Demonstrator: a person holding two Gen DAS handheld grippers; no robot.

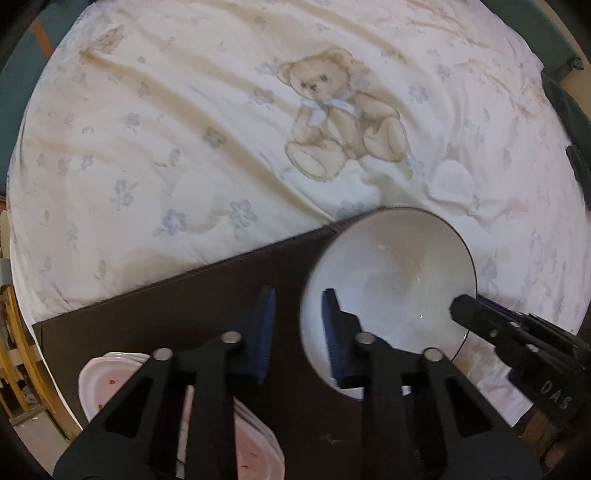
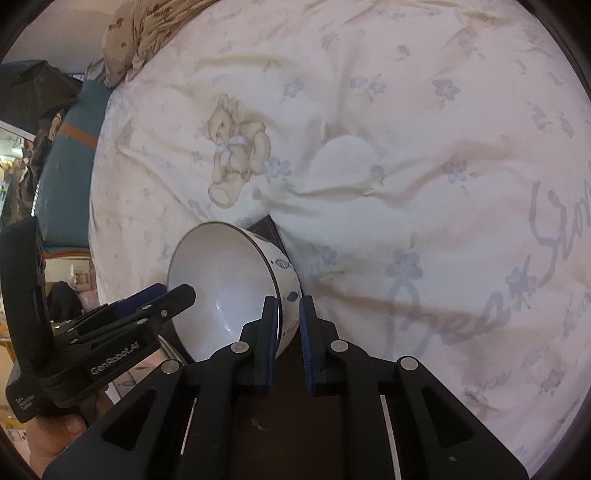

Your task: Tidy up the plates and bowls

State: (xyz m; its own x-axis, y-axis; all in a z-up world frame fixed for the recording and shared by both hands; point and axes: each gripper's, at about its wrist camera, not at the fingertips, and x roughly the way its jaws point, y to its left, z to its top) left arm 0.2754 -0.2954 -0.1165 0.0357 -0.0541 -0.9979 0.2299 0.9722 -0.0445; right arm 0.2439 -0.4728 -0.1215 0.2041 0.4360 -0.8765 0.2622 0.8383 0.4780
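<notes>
A white bowl (image 1: 391, 284) with a thin dark rim is tilted and held above the dark board (image 1: 207, 306). My right gripper (image 2: 289, 332) is shut on the bowl's (image 2: 221, 284) wall, one finger inside and one outside; it shows in the left wrist view (image 1: 480, 317) at the bowl's right rim. My left gripper (image 1: 299, 328) is open with its jaws astride the bowl's left rim, the right pad (image 1: 334, 332) inside the bowl; it shows in the right wrist view (image 2: 162, 295). Pink-white plates (image 1: 110, 384) lie stacked under my left gripper.
The dark board lies on a bed with a white teddy-bear quilt (image 1: 258, 129). A patterned pillow (image 2: 147, 33) lies at the bed's far end. Wooden furniture (image 1: 14, 369) stands beside the bed on the left.
</notes>
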